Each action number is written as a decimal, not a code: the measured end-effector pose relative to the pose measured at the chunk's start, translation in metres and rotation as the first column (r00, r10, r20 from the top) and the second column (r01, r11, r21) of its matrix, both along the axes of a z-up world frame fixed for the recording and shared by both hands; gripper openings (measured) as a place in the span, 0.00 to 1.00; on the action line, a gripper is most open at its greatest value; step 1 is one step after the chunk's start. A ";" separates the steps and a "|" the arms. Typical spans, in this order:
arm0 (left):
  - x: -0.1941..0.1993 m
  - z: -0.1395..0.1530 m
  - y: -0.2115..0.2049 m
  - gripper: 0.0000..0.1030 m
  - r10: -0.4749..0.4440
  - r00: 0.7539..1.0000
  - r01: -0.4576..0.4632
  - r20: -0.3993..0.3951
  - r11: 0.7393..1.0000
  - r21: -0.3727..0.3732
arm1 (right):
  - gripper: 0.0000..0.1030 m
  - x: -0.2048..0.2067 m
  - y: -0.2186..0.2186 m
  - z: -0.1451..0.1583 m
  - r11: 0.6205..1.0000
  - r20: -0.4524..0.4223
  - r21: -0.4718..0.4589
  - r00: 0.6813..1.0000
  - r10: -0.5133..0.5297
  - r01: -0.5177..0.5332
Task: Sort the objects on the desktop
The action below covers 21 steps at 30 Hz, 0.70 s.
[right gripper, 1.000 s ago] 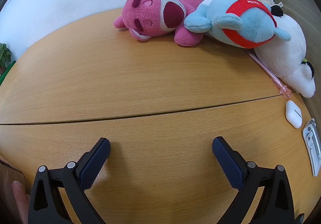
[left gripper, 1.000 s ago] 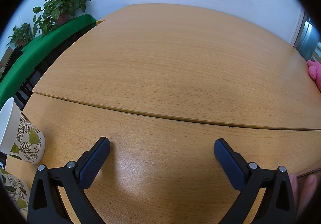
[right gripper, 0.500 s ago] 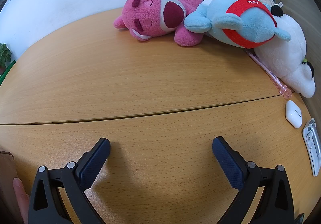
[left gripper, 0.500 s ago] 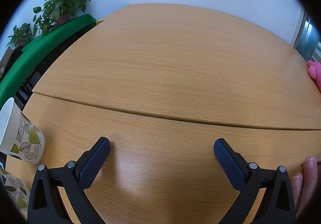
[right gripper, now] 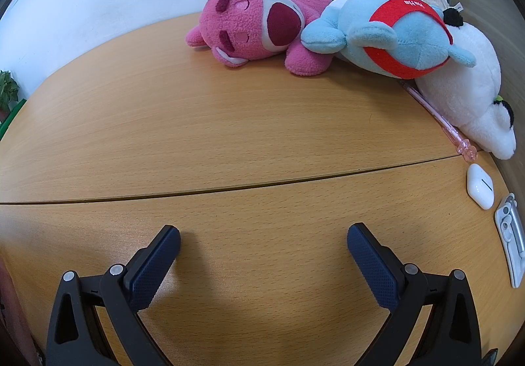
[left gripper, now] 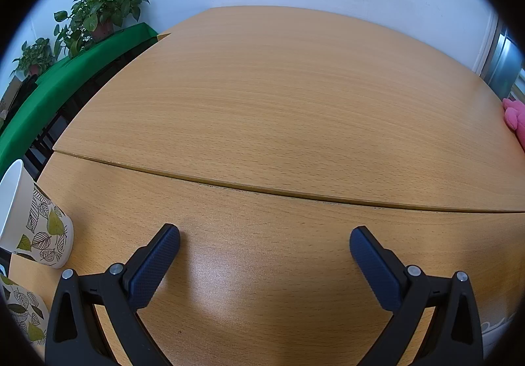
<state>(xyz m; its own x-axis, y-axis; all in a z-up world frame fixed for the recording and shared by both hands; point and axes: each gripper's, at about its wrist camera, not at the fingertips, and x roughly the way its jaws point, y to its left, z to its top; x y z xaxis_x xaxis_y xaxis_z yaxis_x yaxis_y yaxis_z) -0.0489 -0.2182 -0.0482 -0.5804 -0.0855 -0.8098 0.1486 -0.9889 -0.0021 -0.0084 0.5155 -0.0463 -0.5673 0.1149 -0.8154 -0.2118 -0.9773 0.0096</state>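
Both grippers hover low over a wooden table, empty. My left gripper [left gripper: 264, 239] is open; a leaf-patterned paper cup [left gripper: 36, 228] stands far to its left and a second such cup [left gripper: 19, 310] shows at the lower left edge. My right gripper [right gripper: 262, 238] is open too. Far beyond it lie a pink plush [right gripper: 259, 24], a blue plush with a red band [right gripper: 390, 34] and a white plush [right gripper: 466, 87]. To its right lie a pink pen [right gripper: 439, 116], a white earbud case [right gripper: 480, 186] and a white clip-like object [right gripper: 512, 241].
The table [left gripper: 279, 103] has a seam running across it ahead of both grippers. A green-covered bench [left gripper: 65, 77] with potted plants [left gripper: 101, 14] stands off the table's left side. A white wall is behind. A bit of pink plush [left gripper: 516, 118] shows at the left view's right edge.
A person's fingers at the lower right of the left view and lower left of the right view have moved out of sight. Neither gripper has moved.
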 end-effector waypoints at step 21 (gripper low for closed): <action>0.000 0.000 0.000 1.00 -0.002 1.000 0.002 0.000 1.000 0.000 | 1.00 0.001 0.001 -0.001 1.000 -0.001 -0.001 1.000 0.000 0.000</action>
